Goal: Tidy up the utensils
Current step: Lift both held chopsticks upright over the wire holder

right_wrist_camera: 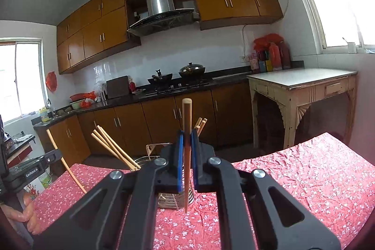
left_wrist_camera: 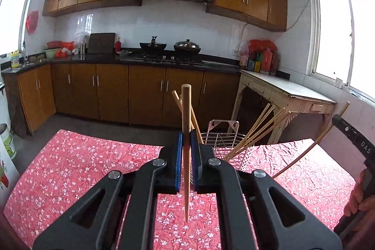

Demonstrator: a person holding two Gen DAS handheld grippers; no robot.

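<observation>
My left gripper is shut on a wooden chopstick that stands upright between its blue pads, tip hanging above the red floral tablecloth. Just beyond it, a wire utensil holder holds several chopsticks that lean right. My right gripper is likewise shut on an upright chopstick, with the holder partly hidden behind it. Each view catches the other gripper at its edge, the right gripper and the left gripper, with its slanting chopstick.
A person's hand grips the left tool; another hand grips the right one. Past the table's far edge are dark floor, brown cabinets and a cream side table. Pots sit on the stove.
</observation>
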